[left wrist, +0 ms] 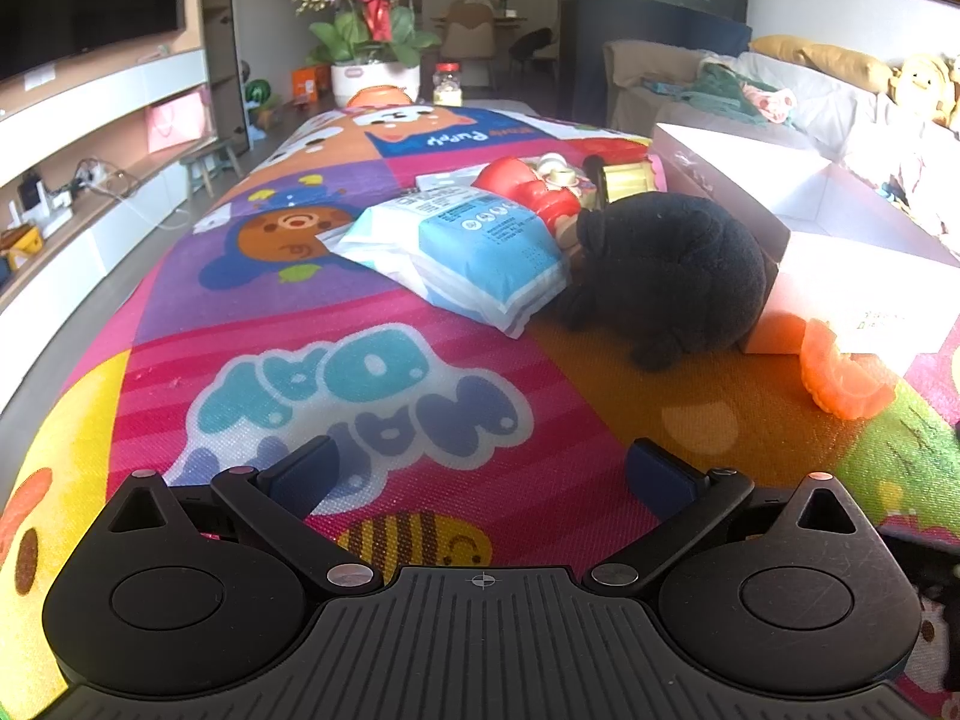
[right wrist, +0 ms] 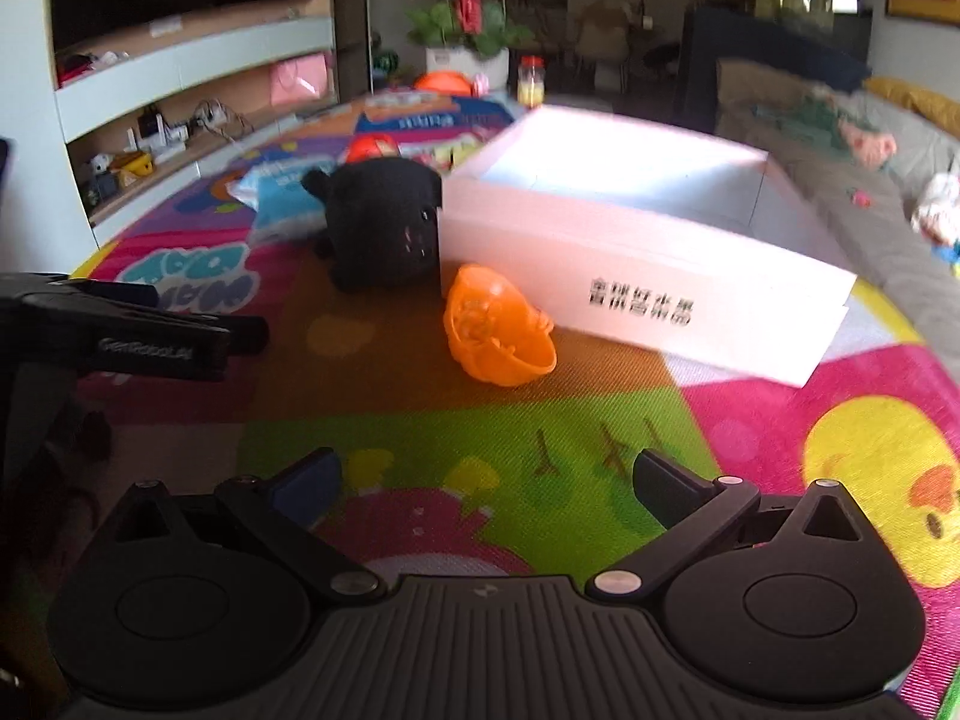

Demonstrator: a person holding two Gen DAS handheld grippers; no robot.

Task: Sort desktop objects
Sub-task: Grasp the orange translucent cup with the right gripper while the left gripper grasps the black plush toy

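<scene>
Both grippers hang low over the bench with their jaws spread wide and nothing between them. Seen from the left wrist, the left gripper (left wrist: 480,474) sits above the bright cartoon-printed cloth (left wrist: 252,312) that covers the bench, its blue-padded fingers (left wrist: 657,474) clear of every object. Ahead of it lies a blue and white soft packet (left wrist: 480,246), flat on the cloth, with the black plush toy (left wrist: 666,276) just to its right and touching it. Behind the packet sits a red toy (left wrist: 528,189) together with a small cluster of pale and gold items too small to identify.

From the right wrist, the right gripper (right wrist: 486,480) is equally wide open above a green patch of the cloth. An orange plastic bowl-shaped toy (right wrist: 498,330) lies tipped on its side straight ahead, touching or nearly touching the front wall of a shallow white open box (right wrist: 630,276) with dark printed characters on that wall. The plush toy stands against the box's left corner, just behind the orange toy. The inside of the box that shows is brightly lit and appears bare. The left gripper juts in from the left edge of this view, well apart from the orange toy.

Beyond the bench stand a potted orchid (left wrist: 372,18) and a small jar (left wrist: 447,84).
</scene>
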